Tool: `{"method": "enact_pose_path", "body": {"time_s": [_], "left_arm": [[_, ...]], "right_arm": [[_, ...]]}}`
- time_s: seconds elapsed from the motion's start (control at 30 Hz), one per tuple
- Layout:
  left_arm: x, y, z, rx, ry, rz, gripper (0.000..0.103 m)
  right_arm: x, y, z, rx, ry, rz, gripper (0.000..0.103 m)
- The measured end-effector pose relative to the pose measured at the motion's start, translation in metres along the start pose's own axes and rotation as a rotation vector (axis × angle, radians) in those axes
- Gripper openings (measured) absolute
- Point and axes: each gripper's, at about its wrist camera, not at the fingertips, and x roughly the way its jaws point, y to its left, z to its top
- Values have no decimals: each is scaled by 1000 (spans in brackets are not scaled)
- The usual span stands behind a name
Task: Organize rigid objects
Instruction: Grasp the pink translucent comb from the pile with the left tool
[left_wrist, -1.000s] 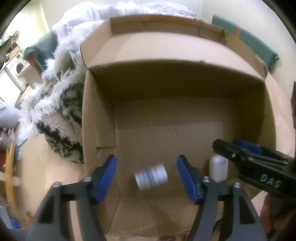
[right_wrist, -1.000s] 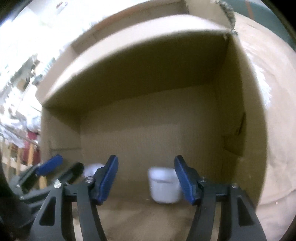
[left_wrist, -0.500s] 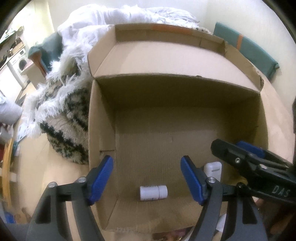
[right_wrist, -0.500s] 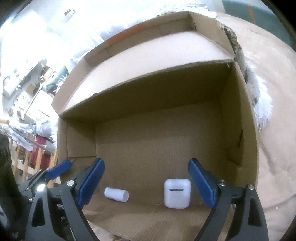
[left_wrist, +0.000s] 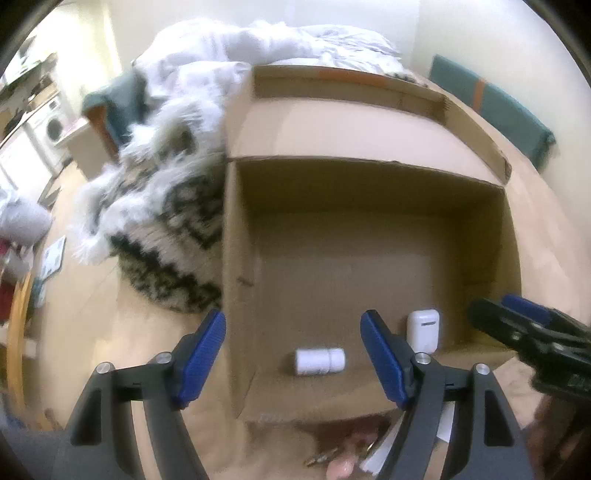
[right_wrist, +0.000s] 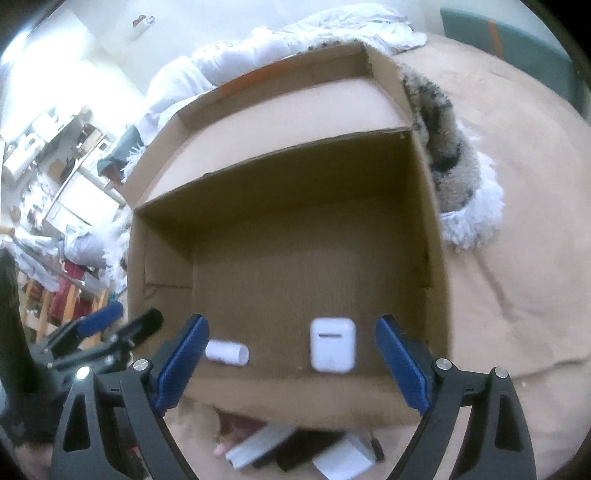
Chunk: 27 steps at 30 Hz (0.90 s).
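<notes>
- The left claw (left_wrist: 293, 363) is spread wide and holds nothing; it hangs above the near left corner of the box (left_wrist: 236, 258), its left finger outside the left wall.
- The right claw (right_wrist: 291, 363) is also spread wide and empty, above the near wall, both fingers astride the case (right_wrist: 333, 345).
- No writing can be read on the bottle (left_wrist: 320, 361) or the case; the case shows only a dark slit line across its upper front.
- The bottle lies on its side on the box floor near the near wall, long axis running left to right, cap end toward the right.
- The case lies just right of the bottle, apart from it, long axis pointing near to far.
- The rest of the box floor is bare cardboard out to the far and right walls; the far flap (right_wrist: 280, 122) folds outward.
- A shaggy rug (left_wrist: 162, 229) presses against the left wall outside.
</notes>
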Motion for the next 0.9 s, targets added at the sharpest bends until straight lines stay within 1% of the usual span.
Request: {"method": "enact_pose_path", "body": {"time_s": [0.1, 0.13, 0.23, 0.33, 0.53, 0.6, 0.73, 0.8, 0.9], "left_arm": [[-5, 12, -7, -61, 27, -33, 73], [-7, 16, -9, -78, 29, -35, 73], [-12, 29, -22, -116, 32, -5, 73], [-12, 43, -34, -168, 63, -27, 73], [-6, 61, -54, -226, 108, -12, 73], [-4, 61, -58, -218, 118, -32, 73], [9, 49, -69, -149, 185, -58, 73], [21, 42, -73, -136, 237, -98, 73], [32, 31, -74, -109, 262, -130, 73]], "right_arm": [[-11, 0, -6, 3, -1, 2, 97], [-14, -1, -8, 4, -3, -4, 97], [-25, -6, -16, 28, -10, -19, 97], [-40, -16, -29, 45, -44, -28, 97], [-53, -42, -44, 184, -70, -24, 97], [-56, -47, -48, 222, -73, -28, 97], [-51, -57, -56, 305, -58, -15, 97], [-47, -57, -57, 313, -44, -14, 97], [-41, -53, -56, 285, -33, -37, 97]]}}
